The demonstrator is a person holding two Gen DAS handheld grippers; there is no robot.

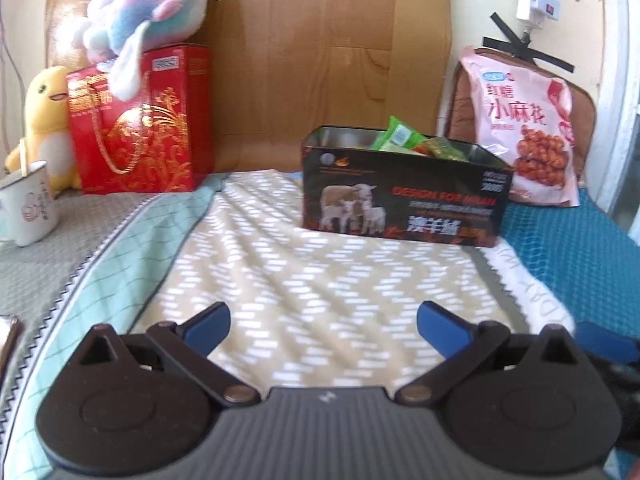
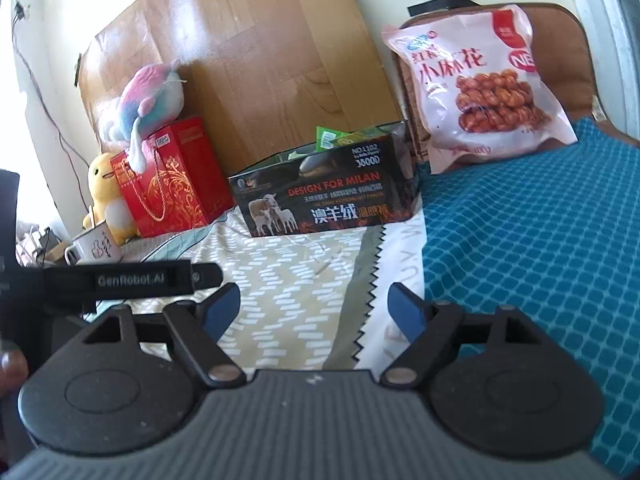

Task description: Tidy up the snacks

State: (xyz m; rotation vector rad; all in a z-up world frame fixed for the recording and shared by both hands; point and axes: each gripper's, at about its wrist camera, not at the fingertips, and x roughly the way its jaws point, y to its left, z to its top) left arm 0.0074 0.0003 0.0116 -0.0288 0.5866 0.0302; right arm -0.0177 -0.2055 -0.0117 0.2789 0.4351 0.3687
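A black tin box (image 1: 404, 204) printed with sheep stands on the patterned cloth, with green snack packets (image 1: 398, 136) poking out of its open top. The box (image 2: 324, 196) and the packets (image 2: 340, 136) also show in the right wrist view. A large pink snack bag (image 1: 524, 128) leans upright against a brown cushion behind and to the right of the box; the right wrist view shows the bag (image 2: 480, 92) too. My left gripper (image 1: 323, 326) hangs open over the cloth, well short of the box, nothing between its blue pads. My right gripper (image 2: 314, 308) is open and empty too.
A red gift bag (image 1: 140, 124) with a pastel plush (image 1: 148, 20) on top stands at the back left, beside a yellow duck plush (image 1: 48, 120) and a white mug (image 1: 28, 208). A teal mat (image 2: 540, 240) covers the right side. The left gripper's body (image 2: 120, 278) shows at the right wrist view's left edge.
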